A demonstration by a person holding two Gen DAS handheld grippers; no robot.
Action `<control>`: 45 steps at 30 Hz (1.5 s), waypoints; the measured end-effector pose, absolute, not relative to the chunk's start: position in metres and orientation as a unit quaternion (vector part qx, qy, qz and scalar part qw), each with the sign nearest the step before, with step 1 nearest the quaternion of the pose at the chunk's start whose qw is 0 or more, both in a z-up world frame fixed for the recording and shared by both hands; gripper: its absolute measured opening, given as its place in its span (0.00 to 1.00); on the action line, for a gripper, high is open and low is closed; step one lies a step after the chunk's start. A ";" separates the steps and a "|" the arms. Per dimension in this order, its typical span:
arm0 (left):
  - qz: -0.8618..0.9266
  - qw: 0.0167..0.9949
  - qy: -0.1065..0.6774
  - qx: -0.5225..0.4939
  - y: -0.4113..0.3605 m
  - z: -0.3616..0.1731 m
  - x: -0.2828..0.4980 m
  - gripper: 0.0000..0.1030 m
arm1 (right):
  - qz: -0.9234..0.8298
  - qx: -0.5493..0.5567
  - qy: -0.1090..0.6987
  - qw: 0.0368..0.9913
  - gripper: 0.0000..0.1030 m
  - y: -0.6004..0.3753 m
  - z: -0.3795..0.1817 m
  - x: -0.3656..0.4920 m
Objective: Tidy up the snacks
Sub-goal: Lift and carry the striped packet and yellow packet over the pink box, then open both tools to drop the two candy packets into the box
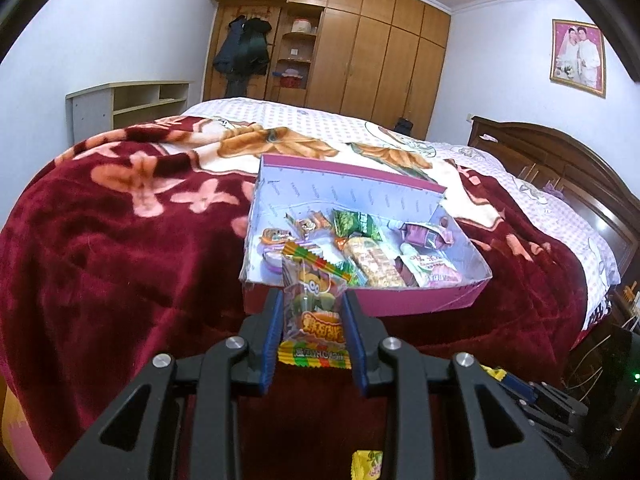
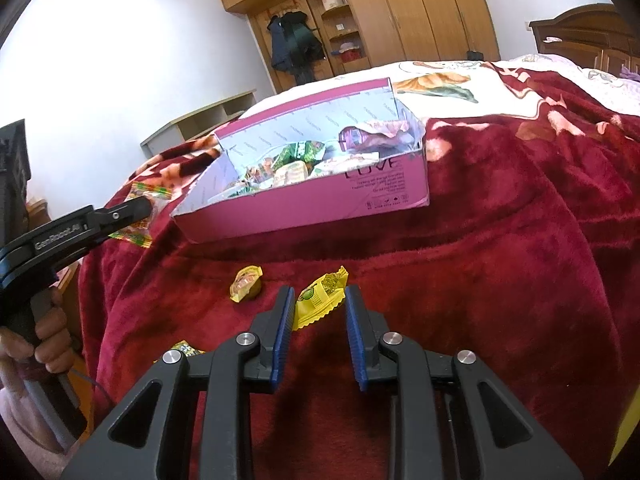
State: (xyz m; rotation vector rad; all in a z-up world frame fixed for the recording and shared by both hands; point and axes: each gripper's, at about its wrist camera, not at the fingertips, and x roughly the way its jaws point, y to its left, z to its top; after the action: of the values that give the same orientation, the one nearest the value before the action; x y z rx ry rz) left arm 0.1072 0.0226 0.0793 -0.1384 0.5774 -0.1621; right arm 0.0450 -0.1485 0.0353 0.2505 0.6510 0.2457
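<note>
- Left wrist view: the left gripper [image 1: 314, 312] is clamped on a clear candy packet [image 1: 314, 304] with striped ends, held above the red blanket [image 1: 120, 264] just short of the pink box [image 1: 420, 304], which is full of snacks.
- Right wrist view: the right gripper [image 2: 318, 312] is closed on a yellow candy wrapper [image 2: 320, 300], seemingly pinching its corner. A second yellow candy [image 2: 246, 283] lies near, to the left. A hand [image 2: 40, 344] grips the left gripper's handle.

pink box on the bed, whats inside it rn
The pink box holds a loose pile of snack packets: a green packet, a beige wafer pack and a purple packet. What lies beneath them on the box floor is covered.
</note>
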 end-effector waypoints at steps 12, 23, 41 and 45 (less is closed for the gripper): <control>-0.088 0.957 0.271 -0.055 0.015 0.088 0.143 0.30 | 0.123 0.120 0.305 0.937 0.26 -0.156 0.052 0.046; -0.090 0.958 0.268 -0.047 0.003 0.082 0.193 0.30 | 0.122 0.112 0.300 0.940 0.26 -0.161 0.063 0.053; -0.063 0.949 0.305 -0.041 0.013 0.049 0.232 0.34 | 0.124 0.099 0.299 0.941 0.26 -0.165 0.075 0.077; -0.059 0.945 0.318 -0.047 0.015 0.044 0.236 0.39 | 0.124 0.088 0.292 0.944 0.26 -0.164 0.083 0.086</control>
State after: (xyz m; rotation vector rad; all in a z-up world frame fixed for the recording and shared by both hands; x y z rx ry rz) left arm 0.2360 0.0148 0.0439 -0.0965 0.6470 -0.1210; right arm 0.0858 -0.1638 0.0827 0.1803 0.5949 0.2518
